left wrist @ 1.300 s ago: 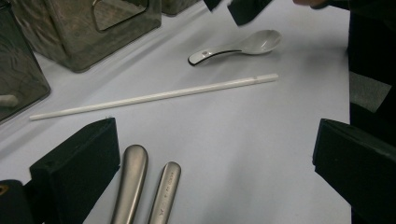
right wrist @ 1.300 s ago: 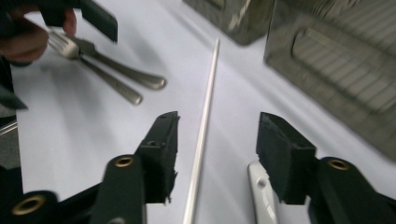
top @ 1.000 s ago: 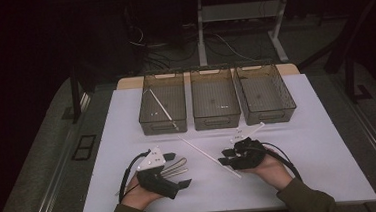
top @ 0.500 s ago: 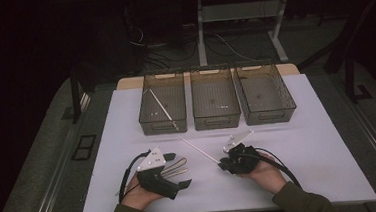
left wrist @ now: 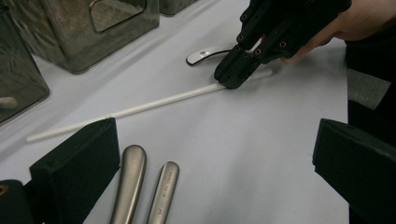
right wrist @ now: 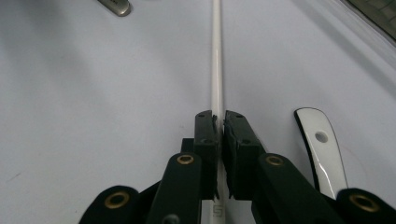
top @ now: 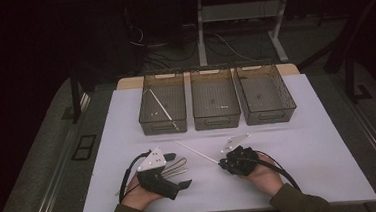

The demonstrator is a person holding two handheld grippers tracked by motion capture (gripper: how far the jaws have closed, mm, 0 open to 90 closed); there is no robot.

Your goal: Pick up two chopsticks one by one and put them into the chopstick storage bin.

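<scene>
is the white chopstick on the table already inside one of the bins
No: the white chopstick lies flat on the white table, and the right tool, whose jaws have just been closing, pinches it near one end.

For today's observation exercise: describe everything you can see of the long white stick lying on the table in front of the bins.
The white stick is thin, straight, round and smooth, glossy like plastic or ceramic. It lies flat on the white table, slanting from near the left bin toward the right gripper. That gripper's jaws have just been closing and now pinch the stick close to one end, the stick running between the pads. A small printed mark shows near that end. A white utensil handle lies beside it, apart.
</scene>
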